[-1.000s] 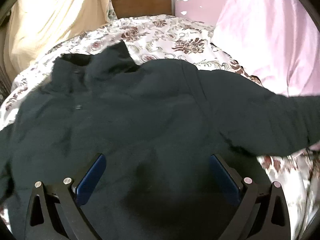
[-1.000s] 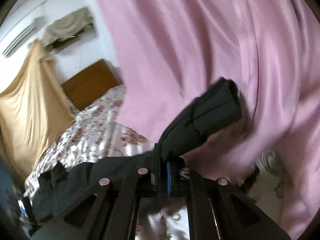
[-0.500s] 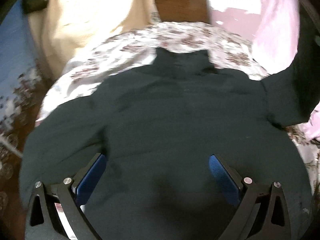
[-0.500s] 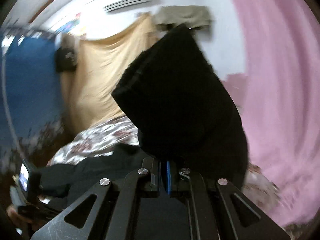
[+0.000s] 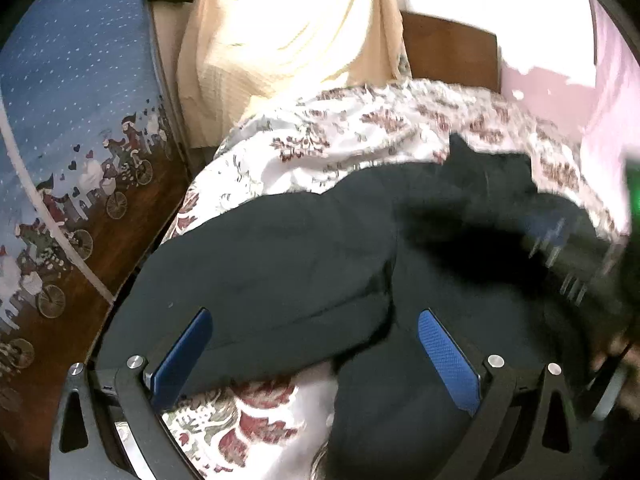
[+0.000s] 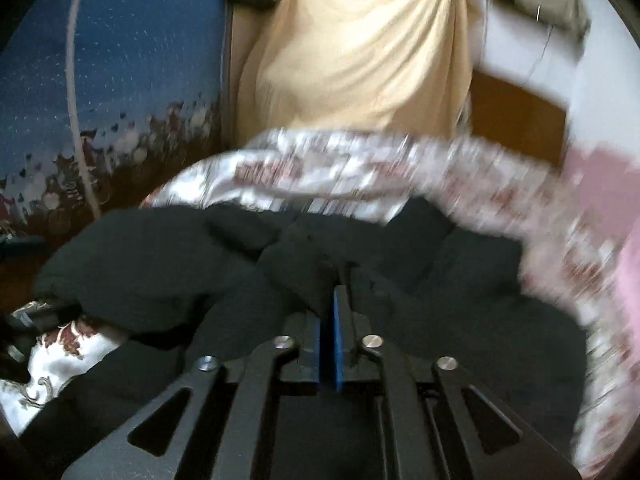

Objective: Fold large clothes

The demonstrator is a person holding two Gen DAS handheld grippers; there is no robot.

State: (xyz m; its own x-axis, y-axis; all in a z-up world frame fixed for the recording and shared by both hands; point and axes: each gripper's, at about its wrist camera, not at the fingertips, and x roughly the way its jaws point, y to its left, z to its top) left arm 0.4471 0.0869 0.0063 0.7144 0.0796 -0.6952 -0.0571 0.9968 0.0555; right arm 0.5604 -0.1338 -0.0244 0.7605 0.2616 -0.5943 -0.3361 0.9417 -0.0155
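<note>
A dark jacket [image 5: 280, 272] lies spread on the floral bedspread [image 5: 360, 140], collar toward the headboard. My left gripper [image 5: 316, 356] hovers open over its left sleeve [image 5: 240, 320], blue pads wide apart and touching nothing. In the right wrist view my right gripper [image 6: 330, 296] is low over the jacket [image 6: 460, 300]. Its jaws are opening by a narrow slit, with the right sleeve's [image 6: 288, 256] fabric still bunched at the tips. That sleeve lies folded across the jacket's body. A blurred dark streak [image 5: 568, 264] at the right of the left wrist view is the moving right tool.
A wooden headboard [image 5: 452, 52] stands at the far end of the bed. A cream cloth [image 5: 288, 32] hangs behind it, a blue patterned hanging [image 5: 72, 120] covers the left side, and a pink curtain [image 5: 616, 92] hangs on the right.
My right gripper swung the sleeve from the pink curtain side up and over onto the jacket's body. My left gripper, still open, moved leftward to the jacket's left sleeve.
</note>
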